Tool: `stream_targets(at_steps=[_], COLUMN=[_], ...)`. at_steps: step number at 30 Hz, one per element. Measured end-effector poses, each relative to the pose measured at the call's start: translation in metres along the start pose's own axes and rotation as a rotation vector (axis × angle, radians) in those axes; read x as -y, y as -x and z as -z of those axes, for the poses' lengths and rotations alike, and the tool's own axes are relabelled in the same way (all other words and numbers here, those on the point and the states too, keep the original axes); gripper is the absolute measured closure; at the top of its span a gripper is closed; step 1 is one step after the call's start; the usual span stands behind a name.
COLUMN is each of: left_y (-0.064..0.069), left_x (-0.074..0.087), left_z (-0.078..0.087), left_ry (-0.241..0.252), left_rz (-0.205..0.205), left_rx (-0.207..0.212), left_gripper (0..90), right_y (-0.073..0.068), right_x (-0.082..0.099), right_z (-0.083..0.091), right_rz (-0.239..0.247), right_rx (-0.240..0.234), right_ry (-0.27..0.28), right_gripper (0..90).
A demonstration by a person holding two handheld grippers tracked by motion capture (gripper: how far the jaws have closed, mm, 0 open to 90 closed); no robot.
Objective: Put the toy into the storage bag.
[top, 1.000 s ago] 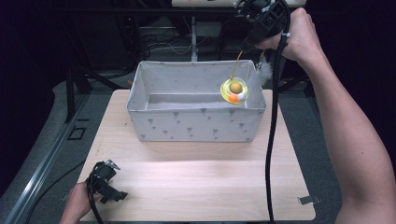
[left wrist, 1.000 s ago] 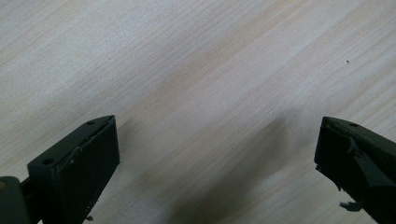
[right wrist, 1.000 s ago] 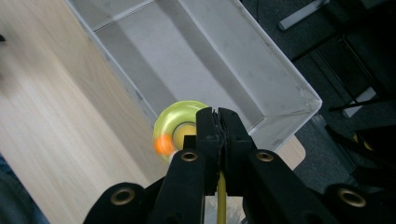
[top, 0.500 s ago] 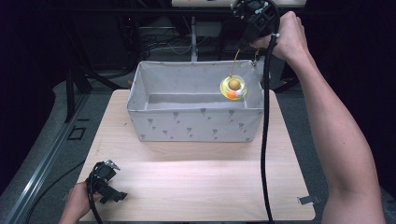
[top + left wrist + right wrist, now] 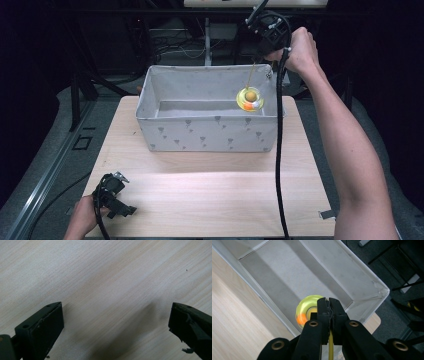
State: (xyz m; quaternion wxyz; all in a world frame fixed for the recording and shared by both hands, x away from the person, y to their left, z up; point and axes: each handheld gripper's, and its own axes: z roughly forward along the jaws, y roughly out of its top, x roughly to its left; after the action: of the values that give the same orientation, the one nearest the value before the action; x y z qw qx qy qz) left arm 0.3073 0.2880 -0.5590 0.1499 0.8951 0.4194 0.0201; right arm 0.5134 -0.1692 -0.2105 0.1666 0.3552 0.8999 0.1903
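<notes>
Table (image 5: 210, 190) of pale wood, bare across its near half. At its far half, a grey fabric bin (image 5: 207, 132) patterned with small triangles, open on top.

Right tool (image 5: 261, 56) raised above the bin's far right corner, jaws pressed tight together on a thin yellow string (image 5: 251, 75). In the right gripper view, same string (image 5: 331, 343) pinched between the two closed jaws, right tool (image 5: 328, 307) aimed straight down into the bin (image 5: 352, 277).

Hanging at the string's lower end, well below the right tool: a yellow yo-yo (image 5: 250, 98), clear of the bin floor, near the bin's right wall, with a brownish centre and an orange and white patch on its lower edge. From above, in the right gripper view, yo-yo (image 5: 308, 311) partly hidden behind the jaw tips, orange patch at its left.

Left tool (image 5: 116, 196) low at the table's near left corner, well apart from bin and yo-yo, held in the left hand (image 5: 82, 220). State hard to read from the high view; in the left gripper view, left tool (image 5: 116, 322) plainly wide open, nothing between the jaws, just bare wood grain below.
</notes>
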Motion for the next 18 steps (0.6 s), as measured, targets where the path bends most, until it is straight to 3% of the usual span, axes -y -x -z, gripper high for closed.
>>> stream_targets(at_steps=[13,18], left_y=[0.000,0.000], left_x=[0.000,0.000], left_z=[-0.001,0.000], left_ry=[-0.002,-0.002], left_rz=[-0.002,-0.007], left_rx=[0.001,0.000], left_gripper=[0.2,0.2], right_y=[0.013,0.013], right_x=[0.008,0.010], right_z=[-0.039,-0.051], right_rz=[-0.041,-0.035], right_rx=[-0.035,-0.043], right_ry=[-0.021,-0.037], right_gripper=[88.5,88.5])
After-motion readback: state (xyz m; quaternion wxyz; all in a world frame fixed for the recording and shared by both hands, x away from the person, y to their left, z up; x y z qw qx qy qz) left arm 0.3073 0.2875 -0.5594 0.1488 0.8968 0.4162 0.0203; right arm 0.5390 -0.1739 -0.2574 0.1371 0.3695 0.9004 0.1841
